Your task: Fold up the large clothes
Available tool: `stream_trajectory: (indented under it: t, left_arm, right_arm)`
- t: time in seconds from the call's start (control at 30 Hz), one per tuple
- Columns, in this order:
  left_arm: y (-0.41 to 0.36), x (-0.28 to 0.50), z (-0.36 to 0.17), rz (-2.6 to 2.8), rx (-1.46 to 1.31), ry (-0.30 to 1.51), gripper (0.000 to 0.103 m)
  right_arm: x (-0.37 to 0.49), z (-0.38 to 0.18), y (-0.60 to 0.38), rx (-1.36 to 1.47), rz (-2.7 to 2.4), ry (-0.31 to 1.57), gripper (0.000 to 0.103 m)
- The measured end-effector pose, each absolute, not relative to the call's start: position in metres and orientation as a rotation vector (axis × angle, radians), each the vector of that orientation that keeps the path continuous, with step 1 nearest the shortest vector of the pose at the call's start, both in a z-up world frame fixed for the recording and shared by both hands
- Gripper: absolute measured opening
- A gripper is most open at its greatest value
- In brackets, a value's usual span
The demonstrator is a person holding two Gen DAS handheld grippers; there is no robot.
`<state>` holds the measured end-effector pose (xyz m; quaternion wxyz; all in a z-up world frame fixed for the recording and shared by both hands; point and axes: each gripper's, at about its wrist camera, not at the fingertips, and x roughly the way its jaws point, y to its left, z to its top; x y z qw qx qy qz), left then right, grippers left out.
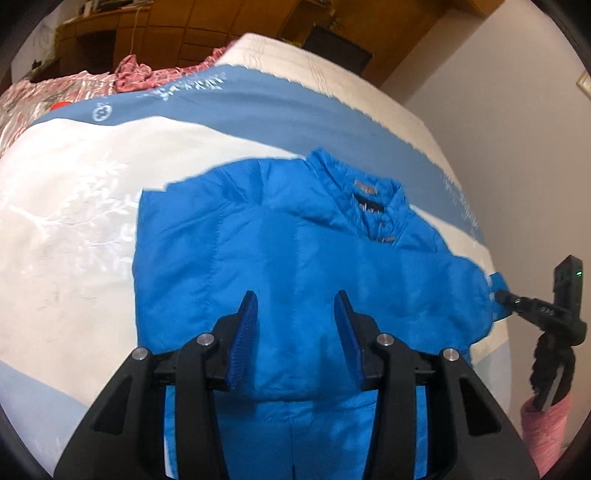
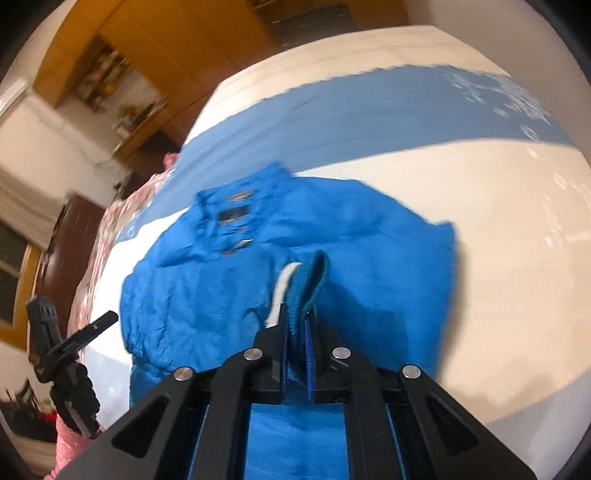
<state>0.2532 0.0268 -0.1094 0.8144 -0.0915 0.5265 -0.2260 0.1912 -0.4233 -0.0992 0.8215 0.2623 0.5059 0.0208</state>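
So the blue jacket (image 1: 295, 266) is lying spread out on the bed (image 1: 74, 221), collar (image 1: 369, 199) pointing toward the upper right of the left wrist view, body filling the middle of the frame. The bed cover is white with a paler blue band (image 1: 277, 99) running across the top of the frame behind the jacket.

The left claw (image 1: 295, 314) is hovering over the lower middle of the jacket with its jaws standing apart and nothing between them, just blue fabric showing underneath.

The right claw (image 2: 295, 321) is squeezing down on the jacket's cuff (image 2: 306, 280). In the right wrist view the knit blue cuff with its white edge is sticking up from between the closed jaws at bottom centre. In the left wrist view that same claw is showing at the far right edge, biting the end of the sleeve (image 1: 461, 295), which is stretching out to the right.

Right wrist view is pretty blurry. A pink sleeve (image 1: 546, 428) of the person is peeking in at the lower right of the left view. Some pink bedding (image 1: 133, 74) is bunching up at the upper left, with wooden cabinets (image 1: 166, 33) behind.
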Motion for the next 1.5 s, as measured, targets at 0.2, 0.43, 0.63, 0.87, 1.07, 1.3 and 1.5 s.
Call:
stream_trajectory:
  t: [0.2,0.43,0.63,0.87,1.07,1.3,1.5]
  left_arm:
    - [0.019,0.263,-0.148,-0.426,-0.145,1.208,0.040]
    - [0.027,0.266,-0.158,-0.427,-0.160,1.221,0.041]
    - [0.023,0.249,-0.111,-0.415,-0.132,1.134,0.040]
    - [-0.019,0.249,-0.122,-0.436,-0.061,1.177,0.040]
    - [-0.022,0.247,-0.152,-0.438,-0.022,1.197,0.040]
    - [-0.020,0.253,-0.132,-0.455,-0.056,1.191,0.040]
    - [-0.048,0.273,-0.124,-0.457,-0.017,1.170,0.041]
  right_arm:
    - [0.185,-0.138,-0.439,0.579,-0.013,1.138,0.007]
    - [0.181,-0.169,-0.435,0.574,-0.046,1.192,0.010]
    - [0.168,-0.106,-0.420,0.444,-0.078,1.061,0.016]
    - [0.190,-0.116,-0.378,0.414,0.028,1.146,0.016]
    - [0.200,-0.164,-0.367,0.413,0.012,1.246,0.011]
    - [0.204,-0.148,-0.369,0.425,0.034,1.191,0.015]
    - [0.229,-0.140,-0.362,0.401,0.038,1.178,0.015]
